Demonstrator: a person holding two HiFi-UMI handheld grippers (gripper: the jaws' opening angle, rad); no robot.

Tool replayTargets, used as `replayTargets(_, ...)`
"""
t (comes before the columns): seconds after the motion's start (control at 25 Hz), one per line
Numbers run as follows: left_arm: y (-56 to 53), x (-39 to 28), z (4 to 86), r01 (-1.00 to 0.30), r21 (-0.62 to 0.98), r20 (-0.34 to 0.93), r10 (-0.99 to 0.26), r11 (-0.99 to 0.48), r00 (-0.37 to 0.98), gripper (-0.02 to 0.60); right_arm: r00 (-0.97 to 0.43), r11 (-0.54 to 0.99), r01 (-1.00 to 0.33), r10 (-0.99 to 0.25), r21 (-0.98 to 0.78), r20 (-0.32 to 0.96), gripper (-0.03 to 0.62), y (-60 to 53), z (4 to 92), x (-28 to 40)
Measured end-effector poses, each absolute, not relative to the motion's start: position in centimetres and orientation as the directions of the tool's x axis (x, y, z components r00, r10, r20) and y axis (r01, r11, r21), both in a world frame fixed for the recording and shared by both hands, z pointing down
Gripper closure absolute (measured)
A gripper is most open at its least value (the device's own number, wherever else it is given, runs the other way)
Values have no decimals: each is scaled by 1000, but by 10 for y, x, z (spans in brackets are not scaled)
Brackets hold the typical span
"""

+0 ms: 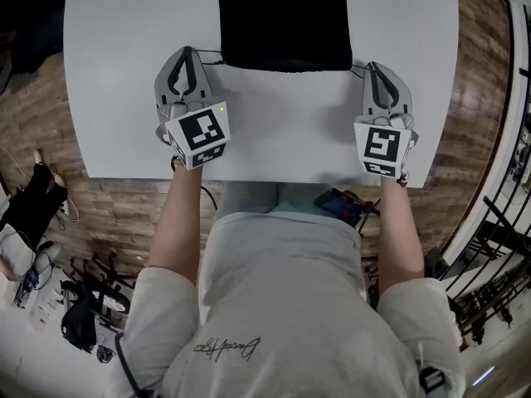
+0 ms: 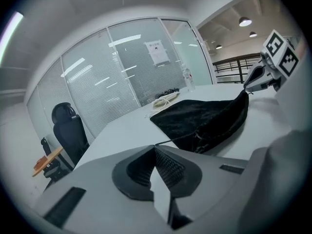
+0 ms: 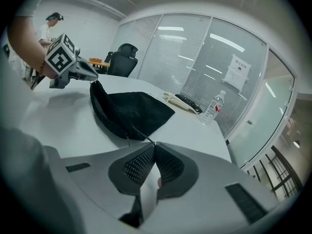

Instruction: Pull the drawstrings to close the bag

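A black drawstring bag (image 1: pixel 284 19) lies flat on the white table (image 1: pixel 282 139), its mouth toward me. My left gripper (image 1: pixel 190 50) sits at the bag's near left corner, jaws shut on the left drawstring (image 2: pixel 170 141), which runs from the pads to the bag (image 2: pixel 204 116). My right gripper (image 1: pixel 372 66) sits at the near right corner, shut on the right drawstring (image 3: pixel 141 133), which leads to the bag (image 3: pixel 131 108). Both cords look short and fairly taut. Each gripper view shows the other gripper at the bag's far corner: the right gripper (image 2: pixel 251 84) and the left gripper (image 3: pixel 92 77).
A water bottle (image 3: pixel 213 108) and a bundle of cables (image 3: pixel 183 101) lie on the table beyond the bag. A black office chair (image 2: pixel 68 126) stands by the glass wall. The table's near edge (image 1: pixel 274 178) is just behind the grippers. A person (image 3: pixel 48 28) stands far off.
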State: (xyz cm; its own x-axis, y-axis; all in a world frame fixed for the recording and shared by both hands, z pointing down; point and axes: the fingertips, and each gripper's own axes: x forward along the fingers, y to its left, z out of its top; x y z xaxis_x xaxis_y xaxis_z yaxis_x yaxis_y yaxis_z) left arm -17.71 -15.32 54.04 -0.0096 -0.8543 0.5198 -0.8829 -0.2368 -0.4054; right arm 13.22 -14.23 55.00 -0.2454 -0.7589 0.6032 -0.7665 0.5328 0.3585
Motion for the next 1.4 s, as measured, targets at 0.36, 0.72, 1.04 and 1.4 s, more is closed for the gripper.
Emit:
replayTargets(0.36,-148,-176,538,-955,-200,608,-793,-217,53,571,-294,535,-823,-687,190,664,569,-148,538,131)
replayTargets(0.72,-144,-168,524,-972,-54,630,-763,-230,145,571,-363,520,-854,-638,32,679,569,-149,526,131)
replayTargets(1.04,-145,-176,488,-970,-105,569,-813,-219,122,571,-352,473,-881,-670,11,654,569,-154,497,133)
replayTargets(1.4,-136,-180,442,-967,-106,524,-840,-231,143,571,-335,443,-896,-715,27,614,569,-146,464,142)
